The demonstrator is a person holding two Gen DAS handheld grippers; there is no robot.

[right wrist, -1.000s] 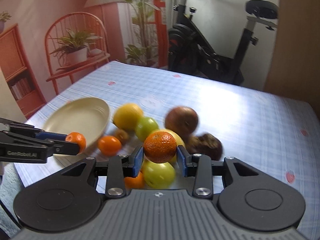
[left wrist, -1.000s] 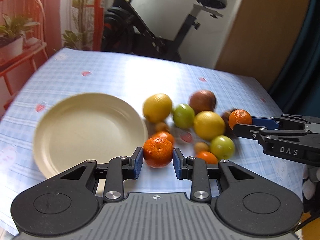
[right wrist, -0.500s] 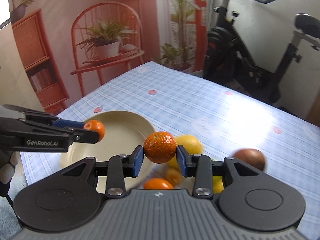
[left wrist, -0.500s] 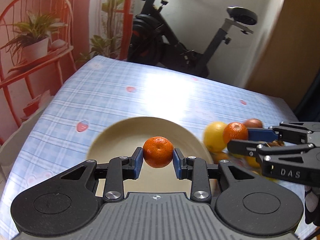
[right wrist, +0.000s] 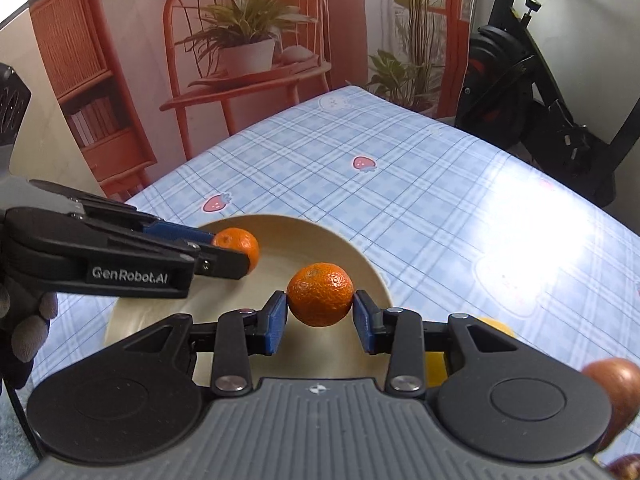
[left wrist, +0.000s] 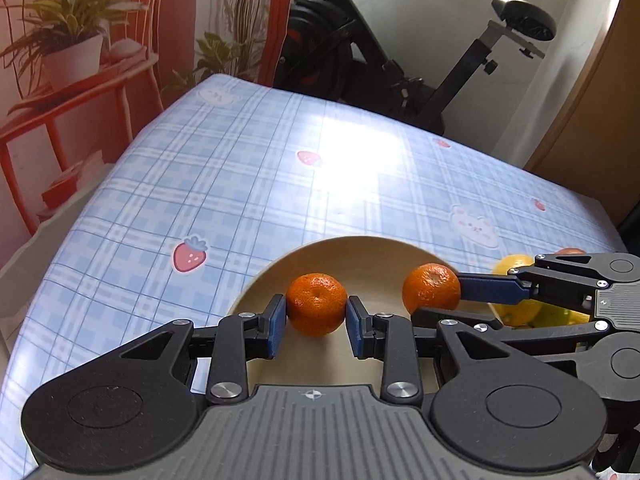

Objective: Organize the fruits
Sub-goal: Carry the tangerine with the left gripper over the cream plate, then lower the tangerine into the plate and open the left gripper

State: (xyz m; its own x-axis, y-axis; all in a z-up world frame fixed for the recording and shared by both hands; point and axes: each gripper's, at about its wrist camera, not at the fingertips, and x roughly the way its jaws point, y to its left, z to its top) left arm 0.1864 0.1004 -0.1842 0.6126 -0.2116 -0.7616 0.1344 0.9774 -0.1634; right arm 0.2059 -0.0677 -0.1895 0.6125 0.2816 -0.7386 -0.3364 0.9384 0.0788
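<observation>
Mandarins over plate (left wrist: 360, 250) near surface's front edge: left tool (left wrist: 316, 314) grips left mandarin (left wrist: 316, 304), right tool (right wrist: 320, 314) grips right mandarin (right wrist: 320, 294). Lower both to plate, release gently, spaced apart, avoiding roll-off.

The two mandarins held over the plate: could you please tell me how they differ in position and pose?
The left gripper's mandarin hangs nearer the plate's left side; the right gripper's mandarin hangs nearer its right rim. In the left wrist view, the left one shows its stem dimple near the top, the right one's faces the camera. Both are orange, similar in size, and clamped between blue pads above the plate.
</observation>
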